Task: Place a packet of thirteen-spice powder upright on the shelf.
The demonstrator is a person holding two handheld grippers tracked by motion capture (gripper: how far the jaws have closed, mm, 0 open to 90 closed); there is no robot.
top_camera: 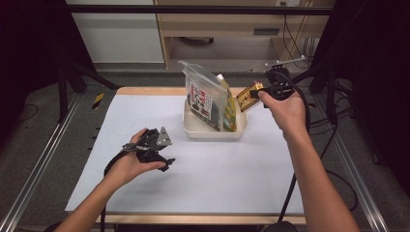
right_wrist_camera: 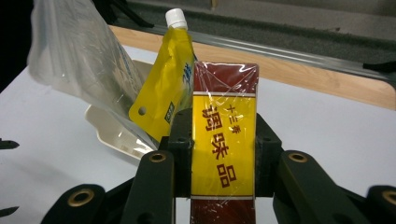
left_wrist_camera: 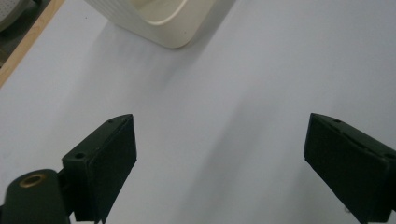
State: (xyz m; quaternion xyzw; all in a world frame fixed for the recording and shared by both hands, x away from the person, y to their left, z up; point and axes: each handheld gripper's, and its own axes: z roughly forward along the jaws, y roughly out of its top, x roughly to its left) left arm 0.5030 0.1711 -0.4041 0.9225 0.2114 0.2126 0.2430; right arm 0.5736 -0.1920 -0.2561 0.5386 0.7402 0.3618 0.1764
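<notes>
- While the right gripper, right of centre in the high view, pinches the red-and-yellow seasoning box by its sides, the box hangs clear beside the cream tub, seemingly for transfer.
- The left gripper, jaws spread and empty, idles over the white mat, lower left.
- The clear pouch and yellow spouted pouch lean upright in the tub.

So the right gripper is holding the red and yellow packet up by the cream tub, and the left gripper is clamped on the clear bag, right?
Not quite. The left gripper holds nothing: the left gripper view shows its jaws apart over the bare white table. The right gripper does hold the red and yellow packet by the cream tub.
</notes>
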